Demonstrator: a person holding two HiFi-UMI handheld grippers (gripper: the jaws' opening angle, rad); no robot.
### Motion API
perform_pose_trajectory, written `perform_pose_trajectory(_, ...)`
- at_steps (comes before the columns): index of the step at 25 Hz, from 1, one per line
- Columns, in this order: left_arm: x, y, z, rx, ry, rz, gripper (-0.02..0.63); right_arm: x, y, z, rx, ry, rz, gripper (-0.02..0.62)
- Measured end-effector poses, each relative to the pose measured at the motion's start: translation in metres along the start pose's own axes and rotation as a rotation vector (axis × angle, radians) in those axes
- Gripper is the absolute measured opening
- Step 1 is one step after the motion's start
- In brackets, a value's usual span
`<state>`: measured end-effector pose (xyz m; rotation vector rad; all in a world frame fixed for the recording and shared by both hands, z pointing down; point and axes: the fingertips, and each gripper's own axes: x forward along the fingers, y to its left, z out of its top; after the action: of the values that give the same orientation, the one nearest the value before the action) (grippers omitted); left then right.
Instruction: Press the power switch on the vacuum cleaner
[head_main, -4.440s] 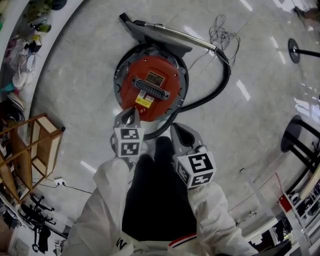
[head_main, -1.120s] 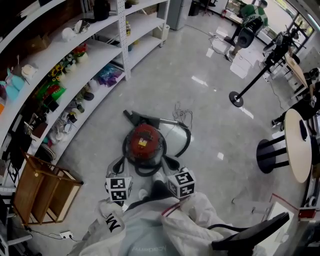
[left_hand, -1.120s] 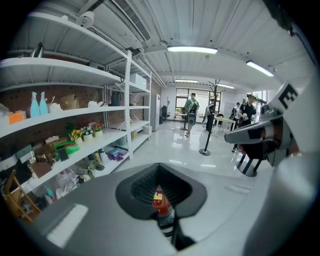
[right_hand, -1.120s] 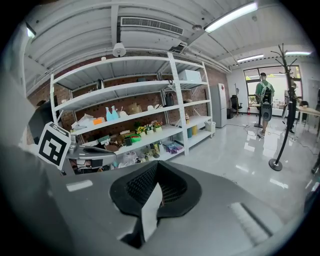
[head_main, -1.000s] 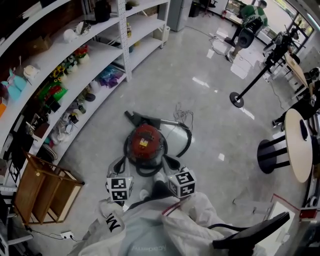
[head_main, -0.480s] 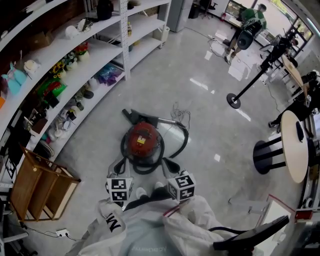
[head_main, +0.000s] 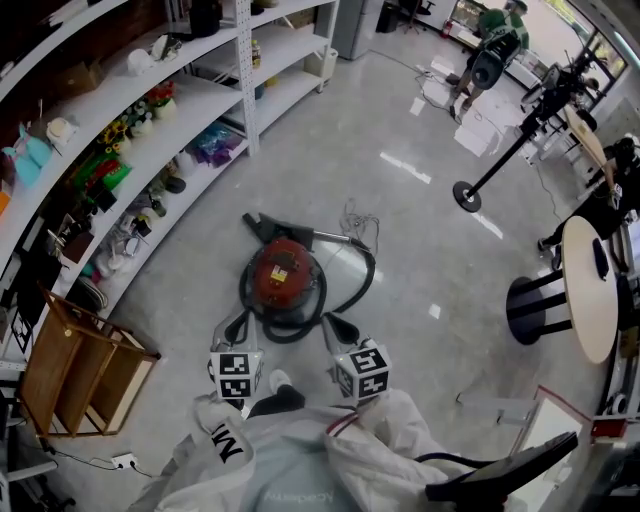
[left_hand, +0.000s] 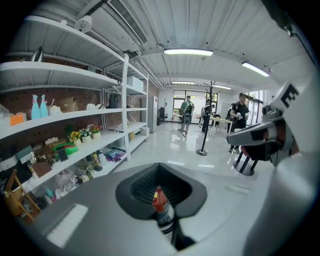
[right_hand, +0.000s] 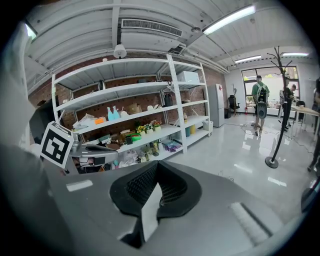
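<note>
Red vacuum cleaner (head_main: 282, 278) with black hose (head_main: 366, 284) on glossy pale grey floor (head_main: 430, 230), white shelves (head_main: 205, 95) beyond it, black-and-white square patterns on left gripper (head_main: 237, 322) and right gripper (head_main: 329, 321) near it.

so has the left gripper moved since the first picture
Yes. The left gripper has drawn back toward the person, off the red vacuum cleaner body it overlapped before.

Nothing reads clearly: the yellow-and-dark label (head_main: 279, 281) on the red vacuum cleaner (head_main: 292, 268), ahead of both pairs of jaws, is too small, and behind the left gripper (head_main: 236, 327) the white sleeve (head_main: 205, 462) bears one dark letter, M or W.
</note>
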<state>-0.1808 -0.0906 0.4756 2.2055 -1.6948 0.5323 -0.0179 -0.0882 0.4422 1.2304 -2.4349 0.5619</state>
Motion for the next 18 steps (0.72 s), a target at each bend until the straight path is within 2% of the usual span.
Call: perform_pose_trajectory(18,-0.045,-0.074,-0.003,0.045,-0.043,0.030,0.000,-0.078,-0.020,-0.038,0.019,-0.028,0.020,0.000)
